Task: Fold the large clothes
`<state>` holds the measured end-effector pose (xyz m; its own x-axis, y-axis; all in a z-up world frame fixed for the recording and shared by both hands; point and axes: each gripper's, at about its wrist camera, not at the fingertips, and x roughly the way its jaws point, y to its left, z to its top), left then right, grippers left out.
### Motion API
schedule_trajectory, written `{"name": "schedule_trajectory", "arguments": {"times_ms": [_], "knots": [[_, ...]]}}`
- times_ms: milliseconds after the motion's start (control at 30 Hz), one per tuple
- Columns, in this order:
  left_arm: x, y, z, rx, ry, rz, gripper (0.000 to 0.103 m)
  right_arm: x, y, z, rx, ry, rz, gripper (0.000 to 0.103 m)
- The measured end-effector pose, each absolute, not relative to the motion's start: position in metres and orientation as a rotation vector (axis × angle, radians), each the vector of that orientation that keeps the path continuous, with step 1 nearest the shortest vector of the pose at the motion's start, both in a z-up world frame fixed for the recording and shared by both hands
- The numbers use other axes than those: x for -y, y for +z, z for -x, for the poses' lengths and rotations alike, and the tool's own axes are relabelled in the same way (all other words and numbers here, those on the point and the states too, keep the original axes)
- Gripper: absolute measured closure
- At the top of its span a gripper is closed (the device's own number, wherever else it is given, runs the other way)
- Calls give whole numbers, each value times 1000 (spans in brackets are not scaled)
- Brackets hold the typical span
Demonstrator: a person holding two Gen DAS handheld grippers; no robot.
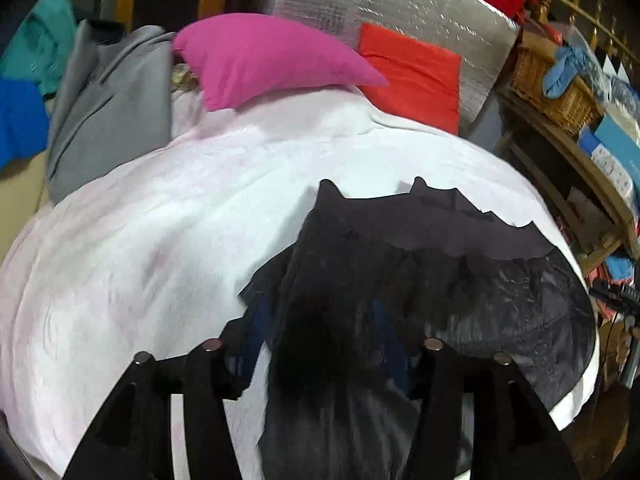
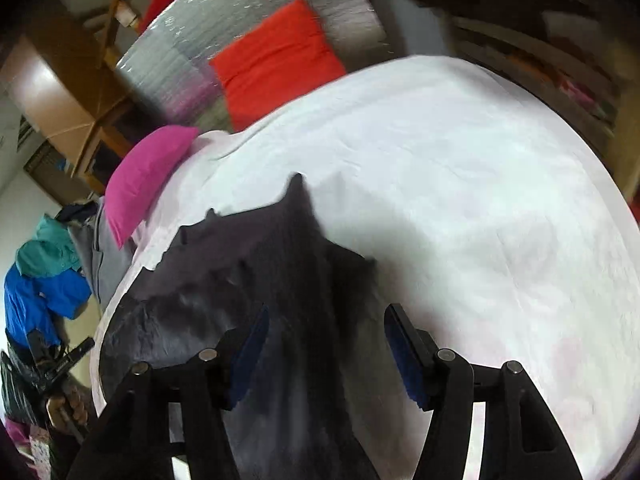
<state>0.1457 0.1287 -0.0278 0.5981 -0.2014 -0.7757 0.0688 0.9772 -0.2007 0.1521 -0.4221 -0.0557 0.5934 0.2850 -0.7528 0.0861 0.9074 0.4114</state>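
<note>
A dark grey garment (image 1: 420, 264) lies spread on the white bed sheet (image 1: 160, 240), its far edge showing several belt loops. My left gripper (image 1: 320, 344) stands with its blue-padded jaws apart, and a ridge of the dark cloth runs up between them; whether the pads touch it is unclear. In the right wrist view the same garment (image 2: 248, 276) stretches left, and a raised fold of it passes between the spread blue pads of my right gripper (image 2: 326, 344). The left gripper also shows in the right wrist view (image 2: 52, 364), held by a hand.
A pink pillow (image 1: 264, 56) and an orange pillow (image 1: 416, 72) lie at the head of the bed against a silver padded sheet (image 1: 380, 4). Grey (image 1: 108, 100), teal and blue clothes are piled at the left. A wicker basket (image 1: 556, 88) and wooden shelves stand at the right.
</note>
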Motion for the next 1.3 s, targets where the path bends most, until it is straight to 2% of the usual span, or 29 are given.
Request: {"name": "schedule_trajectory", "arguments": {"times_ms": [133, 167, 200, 233, 300, 400, 467, 533, 667, 733, 767, 800, 833, 867, 933, 1000, 1133, 1267, 1300], "knots": [[-113, -52, -184, -992, -172, 134, 46, 399, -73, -192, -1005, 126, -354, 39], [-109, -60, -198, -1014, -155, 122, 47, 395, -77, -201, -1020, 122, -340, 42], [-109, -64, -203, -1026, -149, 117, 54, 391, -80, -208, -1039, 140, -340, 72], [-109, -65, -205, -1032, -138, 97, 96, 385, -79, -213, -1058, 145, -311, 89], [-107, -62, -206, -1009, -135, 54, 95, 368, -66, -208, -1030, 142, -192, 94], [-113, -59, -201, -973, -125, 67, 95, 371, -45, -197, -941, 96, -127, 95], [-121, -77, -210, -1002, -121, 118, 94, 388, -60, -204, -965, 46, -164, 95], [-124, -92, -217, -1036, -111, 150, 93, 394, -101, -215, -1049, 15, -199, 95], [-111, -89, -217, -1026, -68, 64, 91, 398, -112, -212, -1029, -26, -279, 93], [-109, -84, -215, -1014, -55, 57, 87, 407, -107, -207, -1023, -57, -328, 83], [-110, -80, -213, -1004, -50, 59, 85, 413, -103, -201, -1016, -61, -348, 73], [-111, -73, -209, -992, -42, 67, 79, 416, -98, -194, -1009, -77, -362, 56], [-114, -64, -203, -982, -26, 79, 68, 415, -92, -187, -997, -99, -358, 45], [-116, -55, -195, -965, -21, 96, 63, 413, -84, -180, -975, -115, -349, 33], [-119, -39, -179, -923, -12, 113, 45, 408, -67, -161, -926, -115, -337, 33], [-120, -27, -160, -890, -4, 111, 39, 398, -53, -143, -906, -85, -323, 33], [-119, -32, -115, -886, -23, 121, 38, 378, -60, -108, -916, -60, -270, 33], [-121, -61, -88, -927, -22, 159, 38, 380, -86, -77, -949, -71, -279, 33], [-122, -66, -83, -931, -24, 178, 38, 381, -89, -74, -954, -66, -293, 40]]}}
